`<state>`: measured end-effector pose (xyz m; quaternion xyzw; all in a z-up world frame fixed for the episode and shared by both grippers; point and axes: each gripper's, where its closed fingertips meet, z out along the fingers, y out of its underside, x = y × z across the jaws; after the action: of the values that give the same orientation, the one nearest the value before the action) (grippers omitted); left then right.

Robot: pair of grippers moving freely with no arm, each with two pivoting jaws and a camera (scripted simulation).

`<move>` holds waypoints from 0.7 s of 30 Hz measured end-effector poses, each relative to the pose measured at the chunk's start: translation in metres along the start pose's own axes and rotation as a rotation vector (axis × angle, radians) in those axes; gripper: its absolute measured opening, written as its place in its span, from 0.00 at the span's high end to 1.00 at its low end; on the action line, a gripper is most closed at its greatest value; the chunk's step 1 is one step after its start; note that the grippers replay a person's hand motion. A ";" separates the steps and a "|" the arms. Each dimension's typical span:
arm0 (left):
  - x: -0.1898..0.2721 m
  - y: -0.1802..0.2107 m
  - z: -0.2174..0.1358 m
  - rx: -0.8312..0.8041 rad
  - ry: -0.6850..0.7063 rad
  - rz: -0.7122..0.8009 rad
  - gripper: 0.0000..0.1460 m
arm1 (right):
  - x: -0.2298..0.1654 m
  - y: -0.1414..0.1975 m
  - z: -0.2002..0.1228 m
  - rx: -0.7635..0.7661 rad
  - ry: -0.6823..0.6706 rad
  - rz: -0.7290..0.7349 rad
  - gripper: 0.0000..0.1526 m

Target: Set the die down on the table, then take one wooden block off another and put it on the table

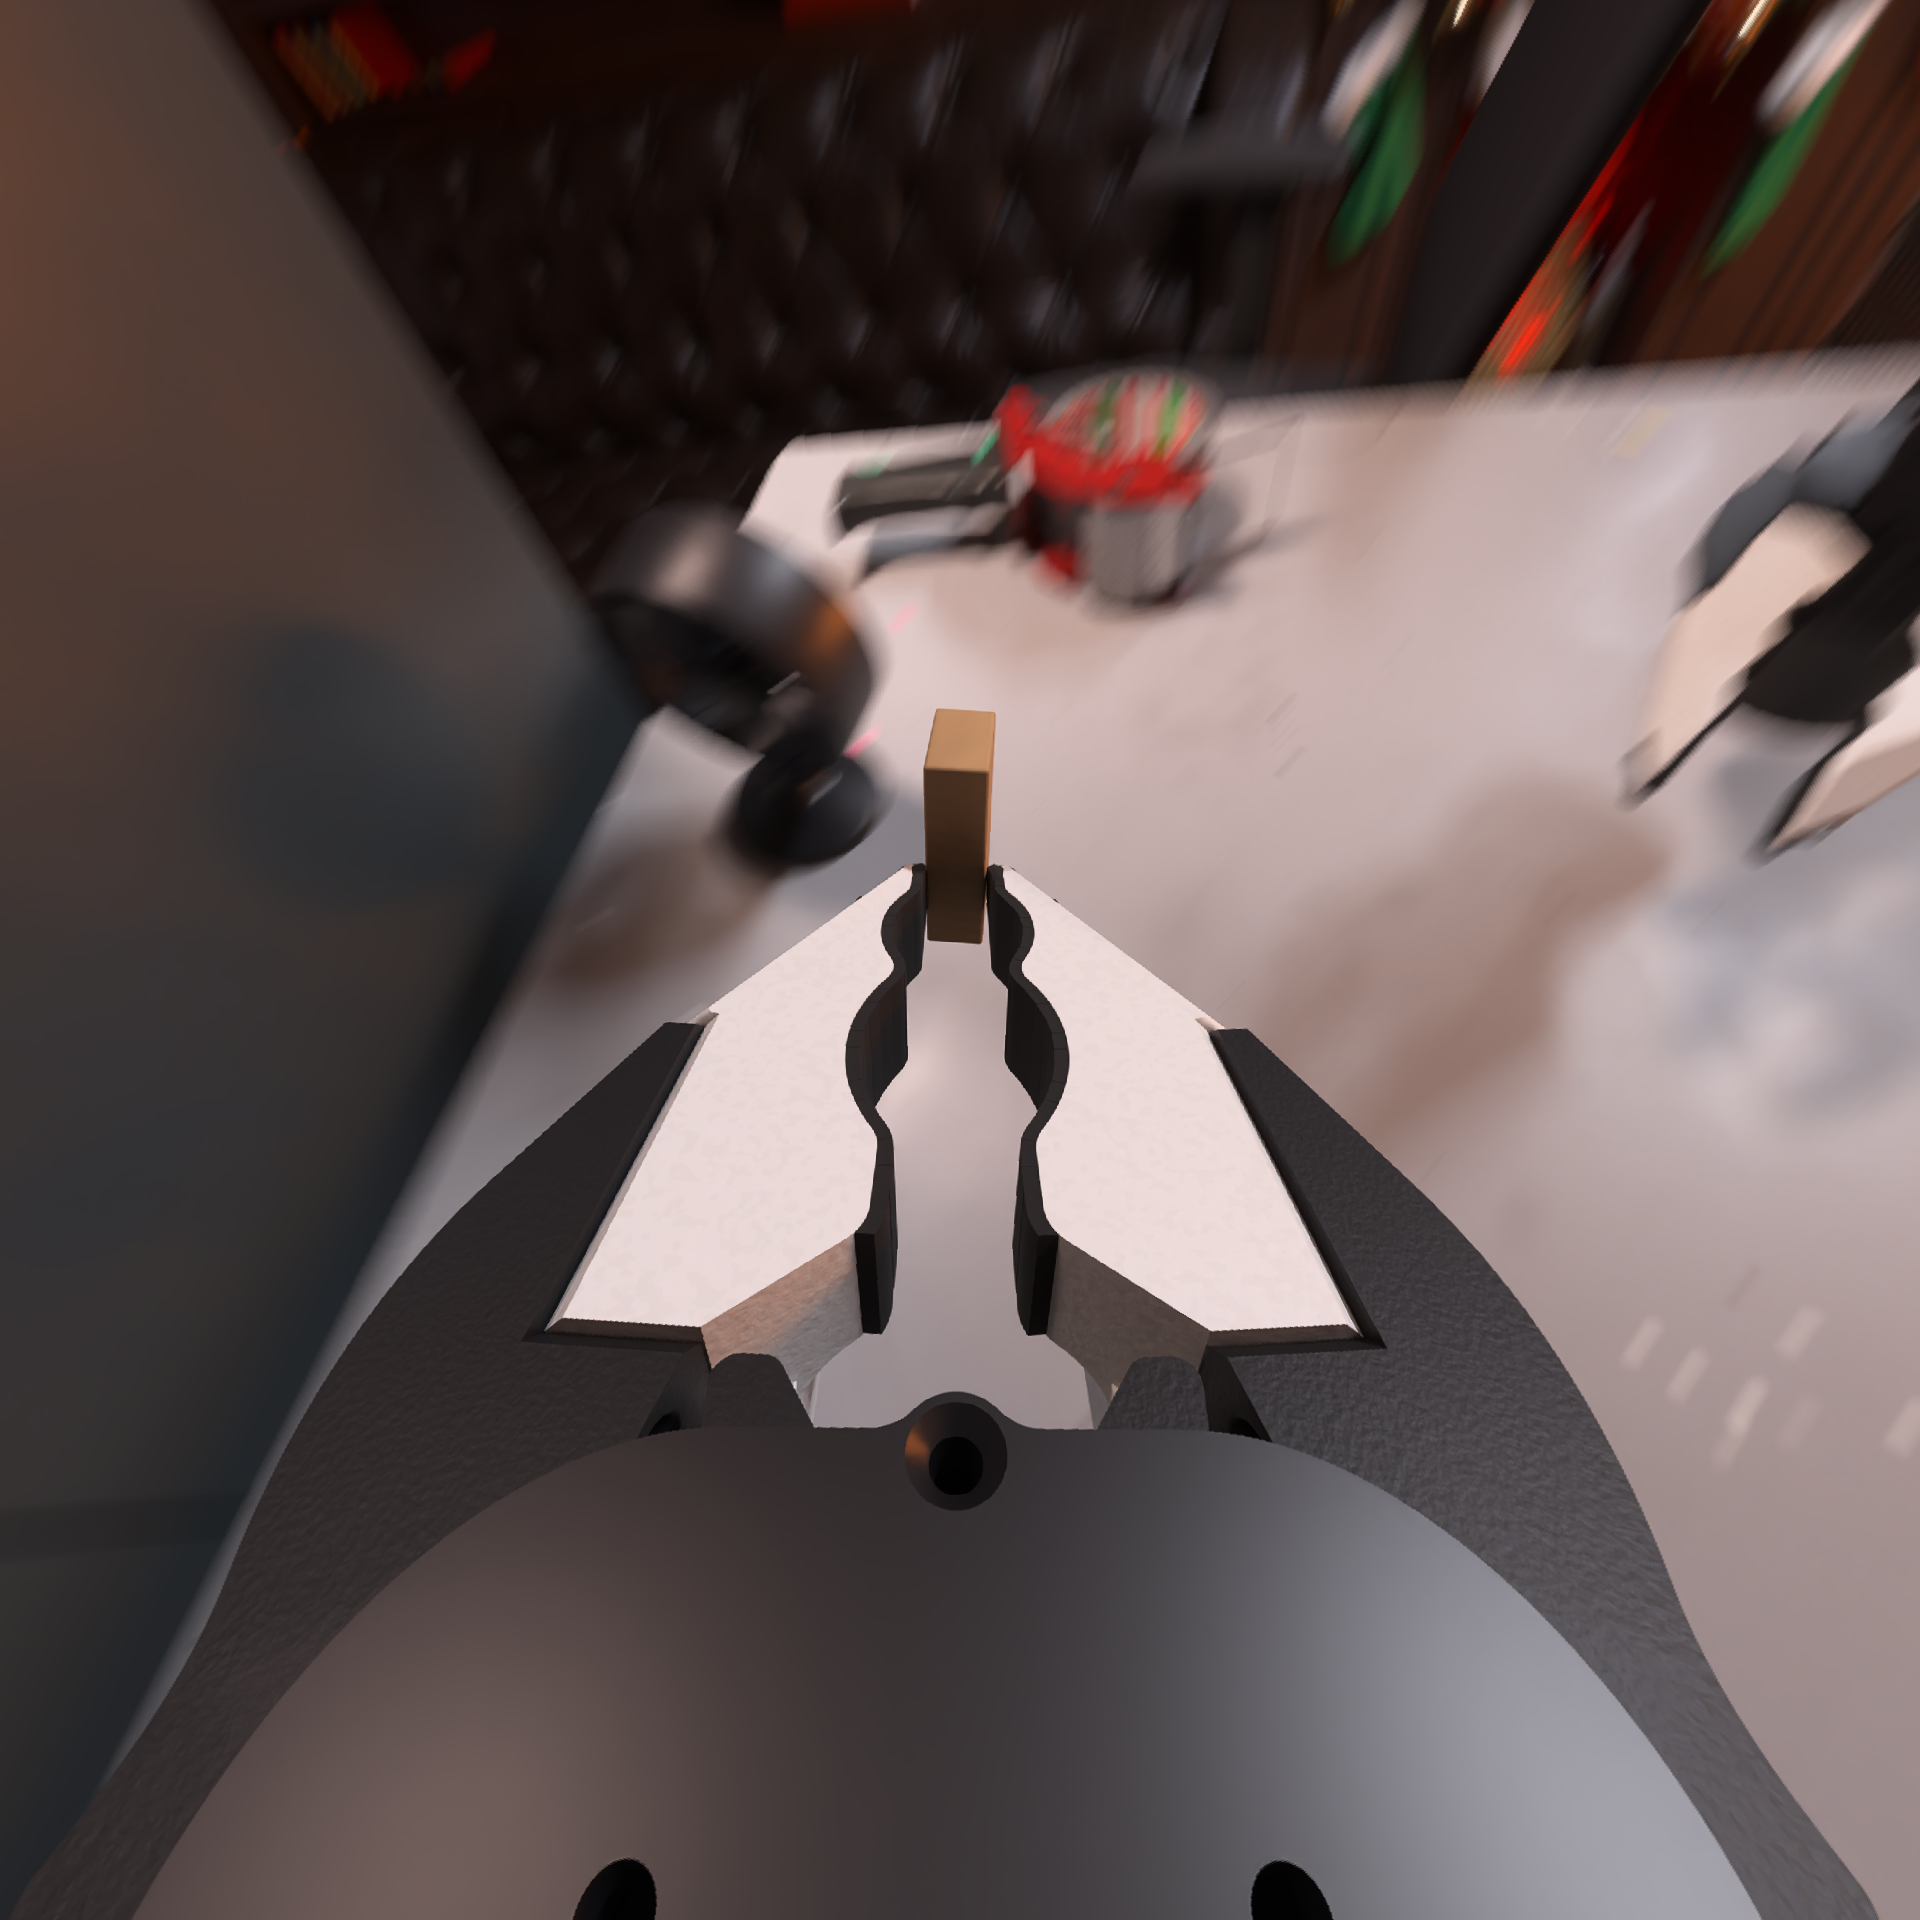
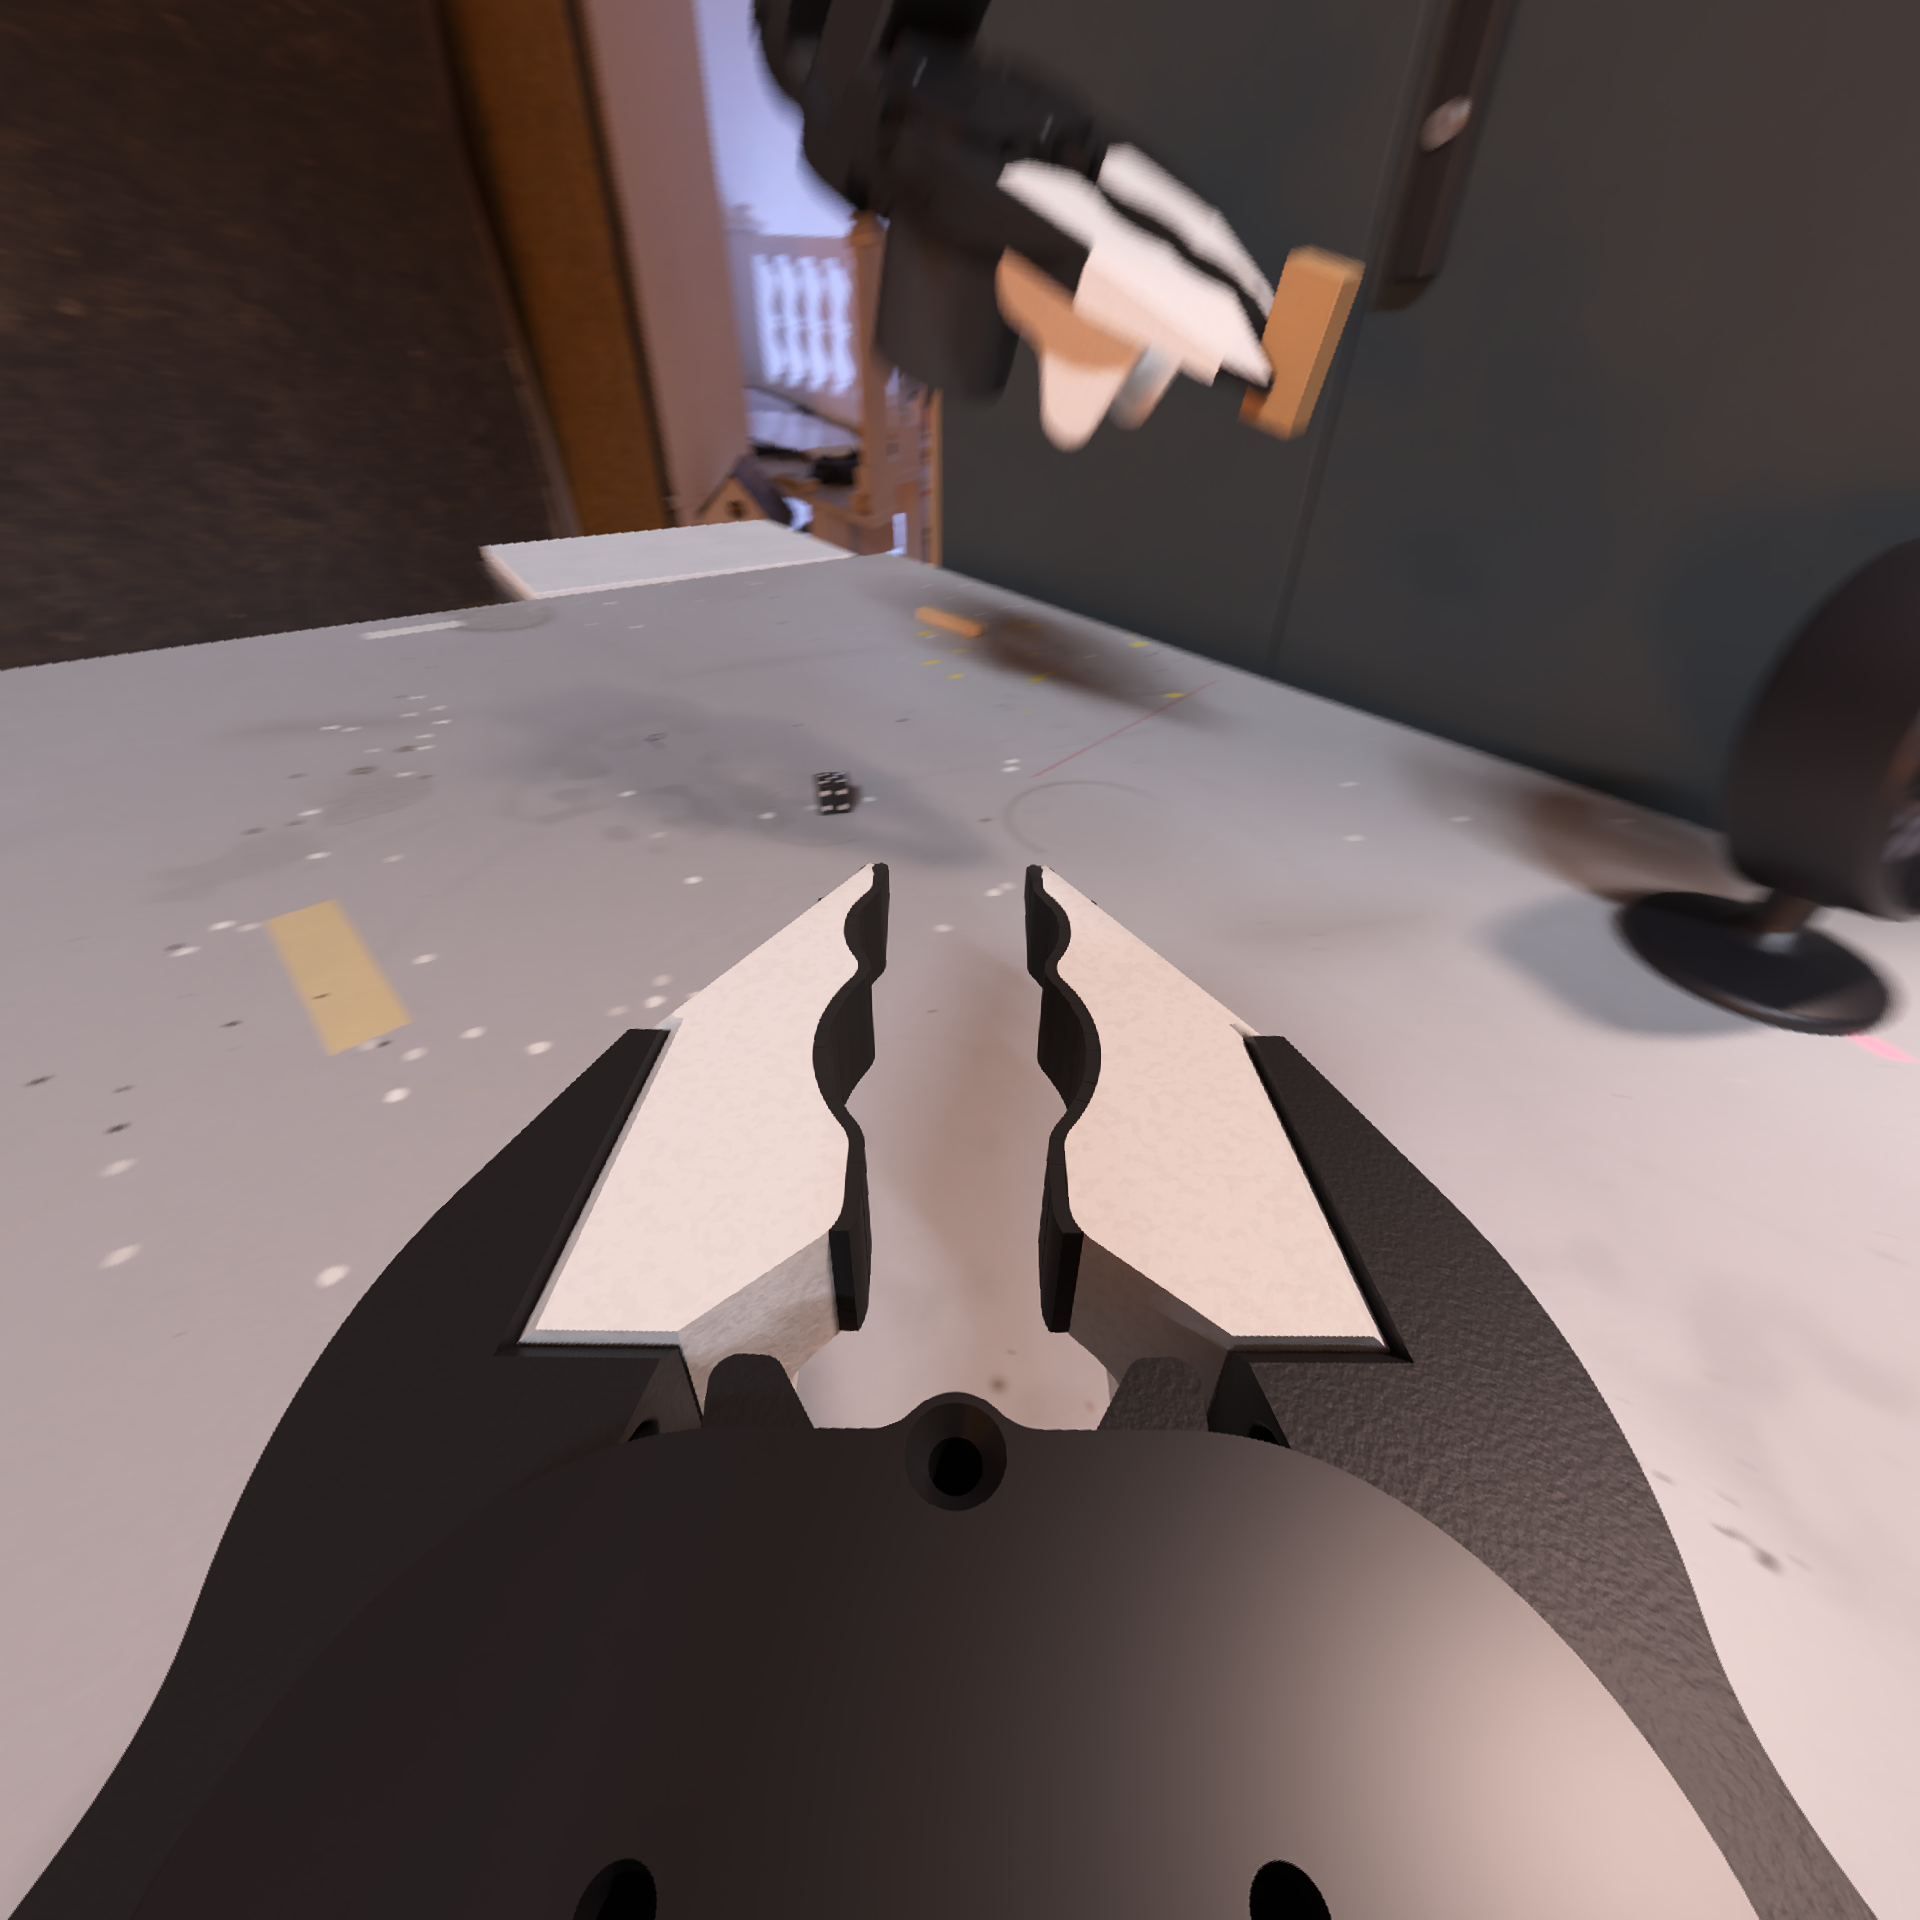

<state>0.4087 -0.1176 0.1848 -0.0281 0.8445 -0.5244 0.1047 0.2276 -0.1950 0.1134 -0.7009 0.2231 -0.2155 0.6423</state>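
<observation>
My left gripper [image 1: 956,883] is shut on a wooden block [image 1: 958,821] that stands up between its fingertips, held in the air above the white table [image 1: 1351,1039]. The right wrist view shows that gripper [image 2: 1262,348] high up with the block [image 2: 1304,343]. My right gripper [image 2: 956,899] is open and empty, low over the table [image 2: 623,1143]. A small black die [image 2: 833,793] with white dots lies on the table just beyond its fingertips. Another wooden block [image 2: 948,620] lies flat on the table farther back. The right gripper [image 1: 1766,686] shows blurred at the right of the left wrist view.
A black round lamp on a disc foot [image 1: 769,696] stands at the table's left edge; it also shows in the right wrist view [image 2: 1787,914]. A red and green mug [image 1: 1127,488] and a dark flat thing [image 1: 914,499] sit at the far end. A dark wall [image 2: 1558,416] borders the table.
</observation>
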 end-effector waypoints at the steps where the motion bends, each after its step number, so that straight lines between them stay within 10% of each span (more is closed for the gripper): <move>1: 0.027 -0.007 0.026 0.092 0.047 -0.080 0.92 | 0.006 -0.003 -0.004 0.011 0.045 -0.019 0.83; 8: 0.127 0.007 0.111 0.364 -0.089 -0.390 0.92 | 0.055 -0.012 -0.039 0.079 0.291 -0.019 0.83; 13: 0.152 0.041 0.122 0.070 -0.293 -0.218 0.92 | 0.064 0.000 -0.039 0.045 0.280 0.096 0.83; 21: 0.168 0.082 0.133 -0.218 -0.153 -0.267 0.92 | 0.060 0.020 -0.027 -0.067 0.279 0.113 0.82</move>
<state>0.2777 -0.2243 0.0295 -0.1911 0.8746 -0.4354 0.0944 0.2594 -0.2534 0.0963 -0.6715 0.3566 -0.2667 0.5922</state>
